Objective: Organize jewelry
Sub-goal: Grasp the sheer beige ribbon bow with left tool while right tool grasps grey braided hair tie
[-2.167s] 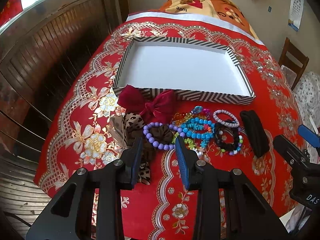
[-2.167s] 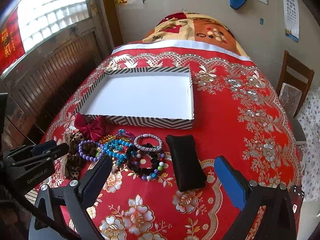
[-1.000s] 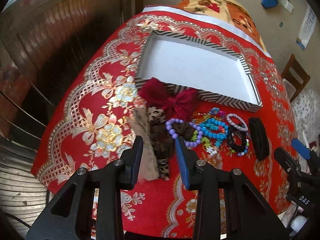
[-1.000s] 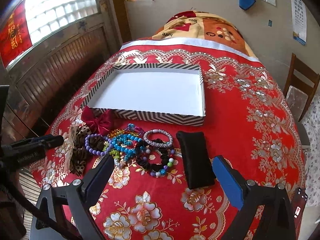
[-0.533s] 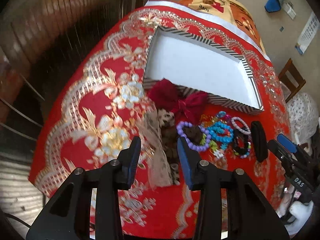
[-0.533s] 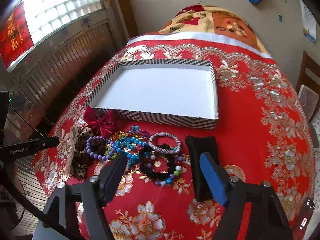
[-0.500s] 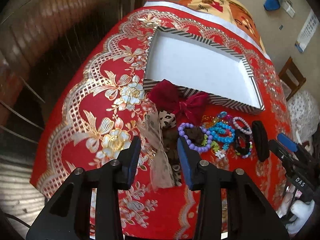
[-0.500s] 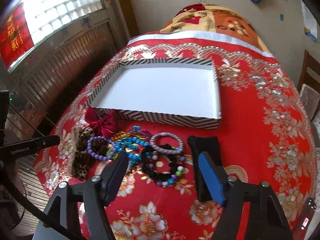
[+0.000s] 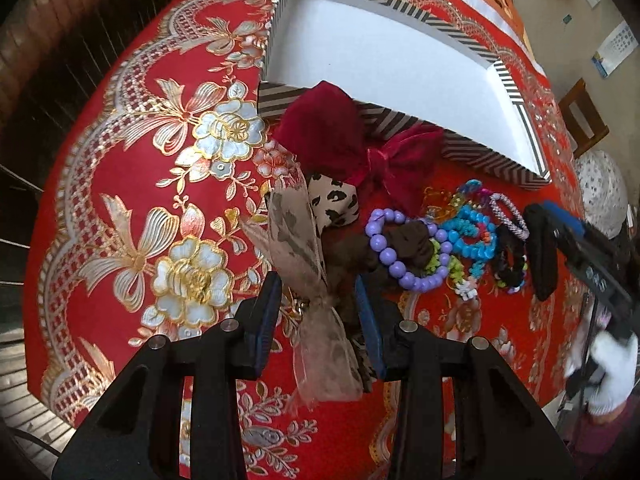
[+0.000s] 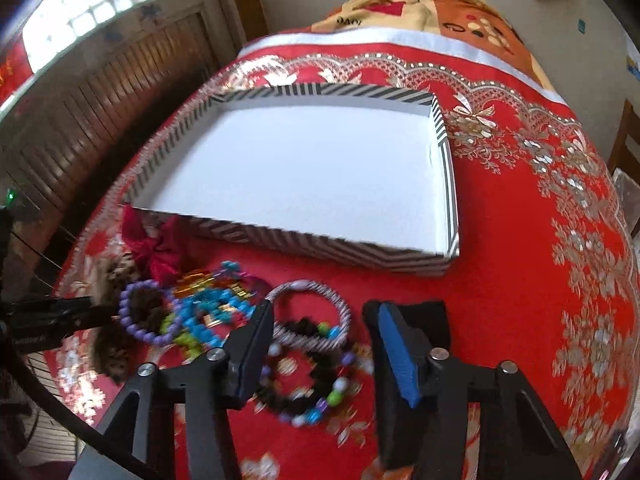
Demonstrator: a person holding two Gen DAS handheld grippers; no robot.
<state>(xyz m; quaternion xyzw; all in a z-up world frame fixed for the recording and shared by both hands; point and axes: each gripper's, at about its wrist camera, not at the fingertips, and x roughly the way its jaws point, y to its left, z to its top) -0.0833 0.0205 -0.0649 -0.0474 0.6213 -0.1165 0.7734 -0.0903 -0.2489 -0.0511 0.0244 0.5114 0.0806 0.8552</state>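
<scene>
A leopard-print bow (image 9: 304,240) lies on the red tablecloth, and its sheer tail runs between the jaws of my left gripper (image 9: 318,316). The pads stand apart from the tail, so the gripper is open. A dark red bow (image 9: 328,132) leans on the striped box (image 9: 400,6). A purple bead bracelet (image 9: 396,264) and blue bracelets (image 9: 472,236) lie to the right. My right gripper (image 10: 324,344) hovers over a grey striped bracelet (image 10: 344,312) and a black beaded bracelet (image 10: 288,400). Its jaws are closing and touch neither bracelet.
The box (image 10: 320,246) has a bare white floor. A black pouch (image 10: 436,320) lies just behind the right gripper's right finger. A white-gloved hand (image 9: 612,368) holds the right gripper. The tablecloth drops off at the left and near edges. A wooden chair (image 9: 584,116) stands at the right.
My left gripper has sunk onto the leopard bow, whose tail now sits between its jaws. My right gripper has moved down over the bracelets and its jaws have narrowed.
</scene>
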